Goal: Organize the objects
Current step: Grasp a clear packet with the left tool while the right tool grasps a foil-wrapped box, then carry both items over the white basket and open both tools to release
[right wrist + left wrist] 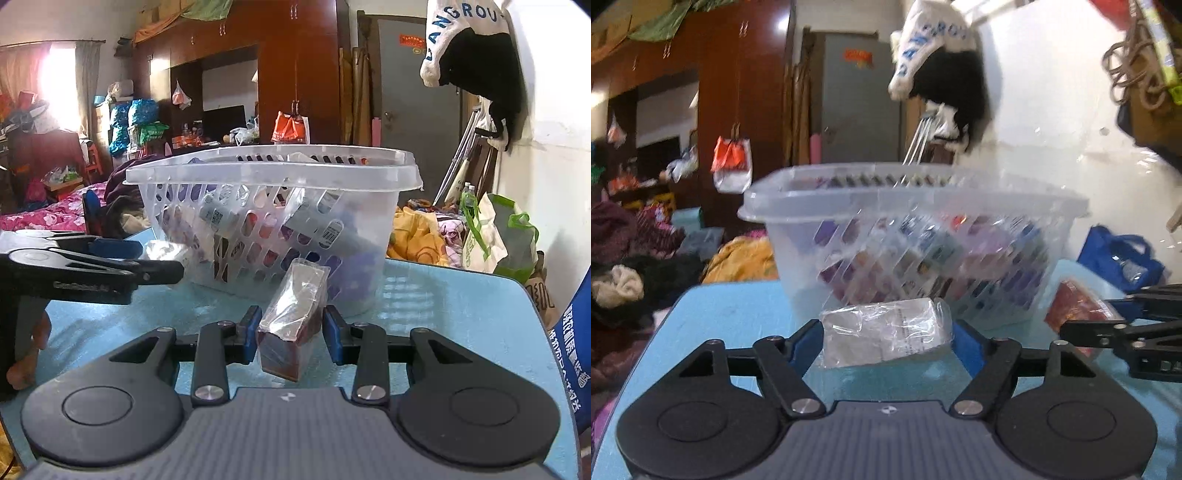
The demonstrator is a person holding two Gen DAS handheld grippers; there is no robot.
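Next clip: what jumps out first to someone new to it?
The clear perforated plastic basket, packed with colourful packets, stands mid-table on the light blue tabletop. Before it, the left tool brackets a clear-wrapped whitish packet, and the right tool a cellophane-wrapped dark red box.

- One clear slotted basket (pixel 273 177) on the blue table (pixel 461 306), with a jumble of packets inside, too tangled to count.
- Two wrapped packets outside the basket: one pale packet (pixel 886 332) and one dark red packet (pixel 291 321).
- Two grippers: the left gripper (pixel 888 341) and the right gripper (pixel 291 332), one packet between each one's fingers.
- One blue bag (pixel 1119 258) past the table's edge.
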